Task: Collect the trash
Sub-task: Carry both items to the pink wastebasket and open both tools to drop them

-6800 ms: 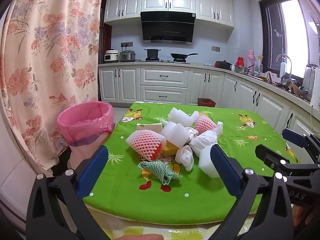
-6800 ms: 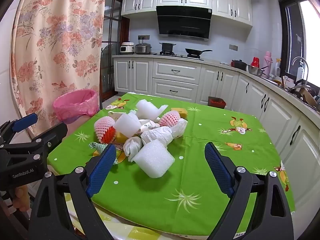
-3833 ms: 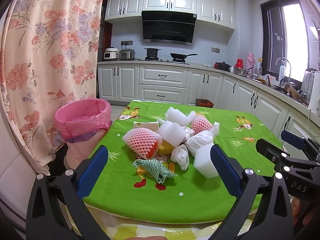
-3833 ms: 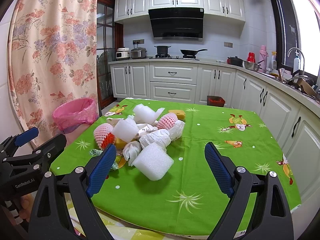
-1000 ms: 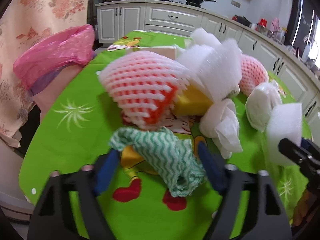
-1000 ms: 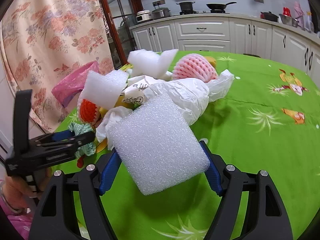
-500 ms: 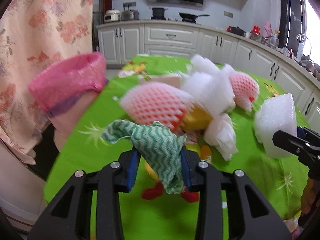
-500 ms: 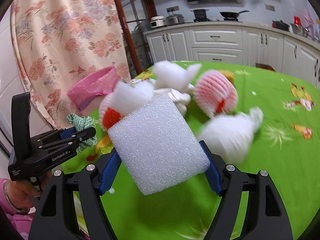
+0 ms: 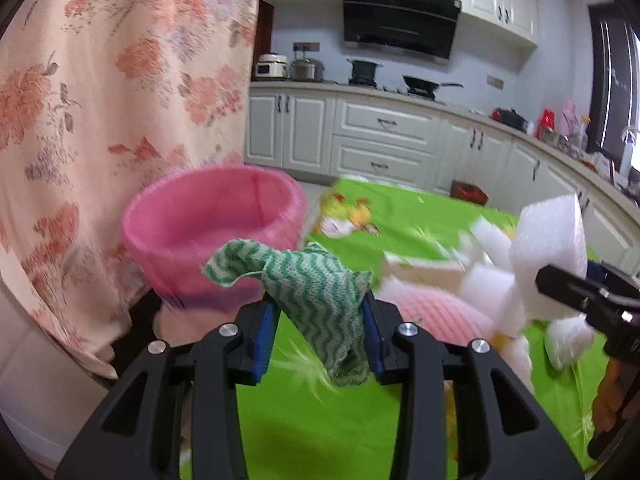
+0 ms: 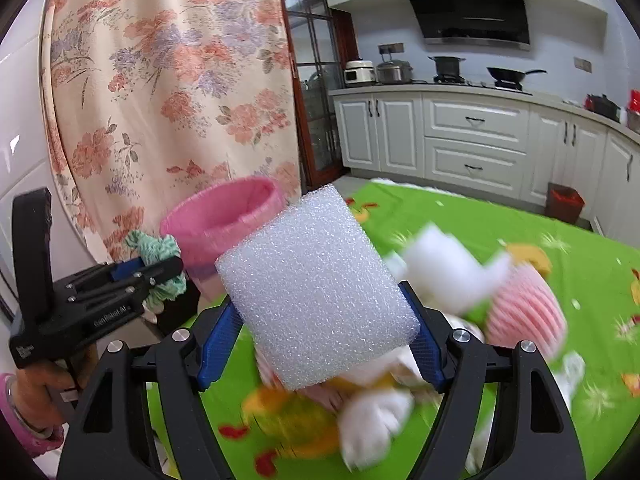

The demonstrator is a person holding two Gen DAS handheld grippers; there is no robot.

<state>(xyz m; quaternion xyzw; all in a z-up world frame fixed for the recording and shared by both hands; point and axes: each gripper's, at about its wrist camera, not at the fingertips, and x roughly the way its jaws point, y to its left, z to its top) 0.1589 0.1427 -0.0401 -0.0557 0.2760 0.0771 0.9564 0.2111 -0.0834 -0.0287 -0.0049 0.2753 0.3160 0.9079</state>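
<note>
Much blurred trash behind claw-held foam block

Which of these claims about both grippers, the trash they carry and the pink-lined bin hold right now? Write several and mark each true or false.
1. The left gripper clamps a green-and-white wavy-patterned cloth. True.
2. The right gripper is empty. False: it grips a white foam block.
3. The pink-lined round trash bin stands beside the green tablecloth. True.
4. The cloth lies in the bin. False: it is held outside it.
</note>
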